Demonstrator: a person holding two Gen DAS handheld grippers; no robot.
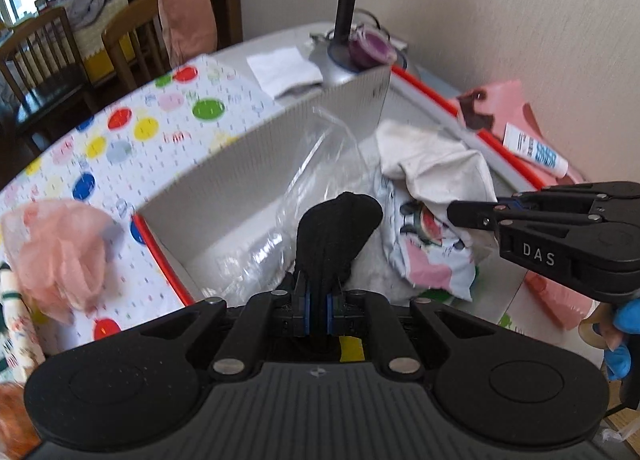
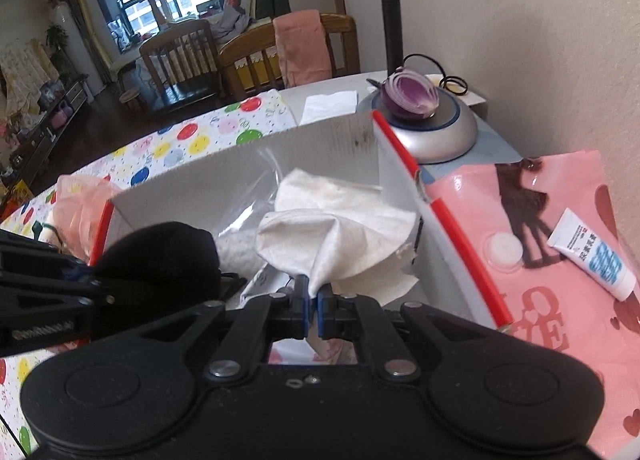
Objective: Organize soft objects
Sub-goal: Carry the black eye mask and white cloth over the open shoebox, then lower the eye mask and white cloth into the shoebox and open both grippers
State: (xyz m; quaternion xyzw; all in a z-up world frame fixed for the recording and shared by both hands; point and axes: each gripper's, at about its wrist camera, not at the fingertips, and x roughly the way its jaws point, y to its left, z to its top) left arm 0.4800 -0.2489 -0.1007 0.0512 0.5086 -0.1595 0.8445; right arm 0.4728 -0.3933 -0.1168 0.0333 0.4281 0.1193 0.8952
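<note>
1. On the table, under a dotted cloth [image 1: 120,131], stands the grey box [image 1: 256,147] with red-edged rims; it fills the middle of both views and is where, I judge, the soft things are being gathered.
2. Inside the box already lie a clear plastic bag [image 1: 304,179] and a printed cloth [image 1: 424,244] at about 3 o'clock from the bag, so part of the sorting looks done.
3. The white cloth [image 2: 340,227] hangs over the box interior, pinched at its lower corner by the right gripper [image 2: 313,300], whose jaws are pressed together on it.
4. The black sock [image 1: 336,236] is clamped in the left gripper [image 1: 318,308], held above the box at 9 o'clock from the white cloth.
5. Neither piece is released yet; both drops remain.
6. Still outside the box, at 9 o'clock, sits a pink mesh puff [image 1: 60,256], probably left to collect.
7. At 3 o'clock, a small tube [image 2: 592,256] rests on a pink bag [image 2: 540,280], not soft goods.
</note>
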